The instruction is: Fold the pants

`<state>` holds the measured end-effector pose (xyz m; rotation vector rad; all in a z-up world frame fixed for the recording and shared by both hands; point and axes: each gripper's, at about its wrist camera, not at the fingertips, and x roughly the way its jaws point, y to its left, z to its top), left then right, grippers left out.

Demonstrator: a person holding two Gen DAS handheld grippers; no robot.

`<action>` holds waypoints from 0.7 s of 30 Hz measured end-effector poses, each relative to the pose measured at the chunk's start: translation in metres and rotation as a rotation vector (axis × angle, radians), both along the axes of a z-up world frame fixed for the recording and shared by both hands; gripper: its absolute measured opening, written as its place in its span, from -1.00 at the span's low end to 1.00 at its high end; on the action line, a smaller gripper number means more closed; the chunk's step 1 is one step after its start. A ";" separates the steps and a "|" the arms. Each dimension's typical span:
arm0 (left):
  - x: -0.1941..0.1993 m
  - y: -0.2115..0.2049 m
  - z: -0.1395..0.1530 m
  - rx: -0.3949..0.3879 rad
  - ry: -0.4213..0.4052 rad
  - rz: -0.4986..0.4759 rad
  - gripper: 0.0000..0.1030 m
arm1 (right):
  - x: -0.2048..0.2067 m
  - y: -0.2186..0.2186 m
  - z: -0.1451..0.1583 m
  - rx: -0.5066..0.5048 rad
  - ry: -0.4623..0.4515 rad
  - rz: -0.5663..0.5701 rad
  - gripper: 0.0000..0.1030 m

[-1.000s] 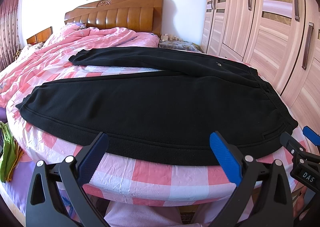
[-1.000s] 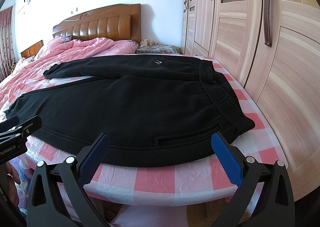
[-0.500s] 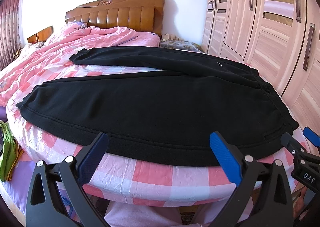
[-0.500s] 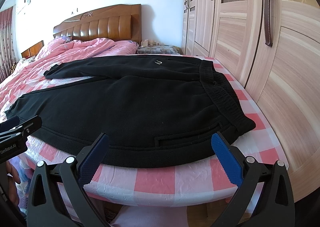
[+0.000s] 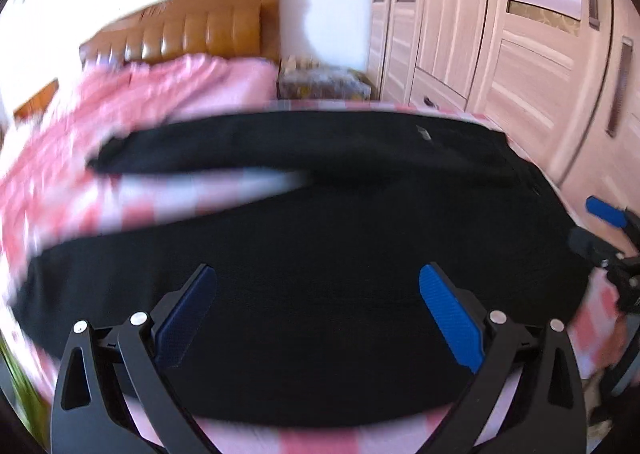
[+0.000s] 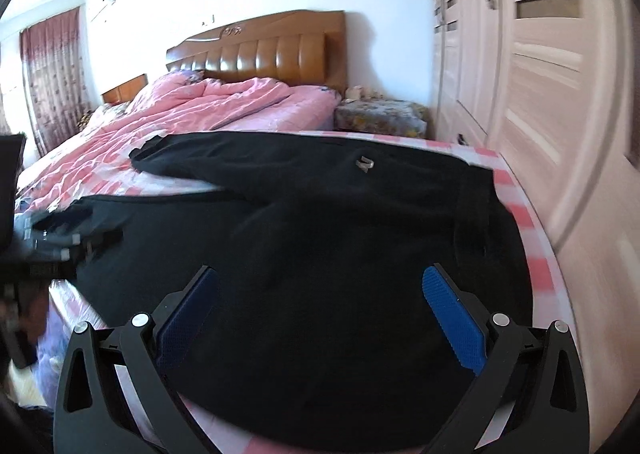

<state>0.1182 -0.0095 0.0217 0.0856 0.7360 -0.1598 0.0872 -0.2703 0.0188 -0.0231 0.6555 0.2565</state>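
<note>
Black pants point(image 5: 320, 238) lie spread flat on the bed, legs pointing left, waistband at the right; they also show in the right wrist view point(image 6: 340, 238), with a small logo point(image 6: 365, 163). My left gripper point(image 5: 316, 294) is open and empty, over the near leg. My right gripper point(image 6: 320, 294) is open and empty, over the hip area near the waistband point(image 6: 472, 213). The right gripper shows at the right edge of the left wrist view point(image 5: 608, 238); the left gripper shows blurred at the left of the right wrist view point(image 6: 60, 242).
The bed has a pink checked sheet point(image 6: 536, 270) and a rumpled pink quilt point(image 6: 208, 105) before a wooden headboard point(image 6: 272, 49). A wardrobe point(image 5: 520, 45) stands close on the right. A cluttered nightstand point(image 6: 380, 115) sits beside the headboard.
Both grippers have moved forward from the bed's near edge to over the pants. Both views are blurred by motion. Both stay open; the pants have not moved.
</note>
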 end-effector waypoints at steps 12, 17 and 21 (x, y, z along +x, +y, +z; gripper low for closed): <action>0.238 -0.036 0.001 0.143 0.088 -0.482 0.97 | 0.244 -0.038 -0.026 -0.132 0.252 0.140 0.92; 0.313 -0.032 -0.031 0.138 0.129 -0.579 0.82 | 0.316 -0.061 -0.051 -0.107 0.322 0.174 0.92; 0.346 -0.026 -0.056 0.161 0.163 -0.638 0.68 | 0.348 -0.075 -0.061 -0.093 0.349 0.212 0.92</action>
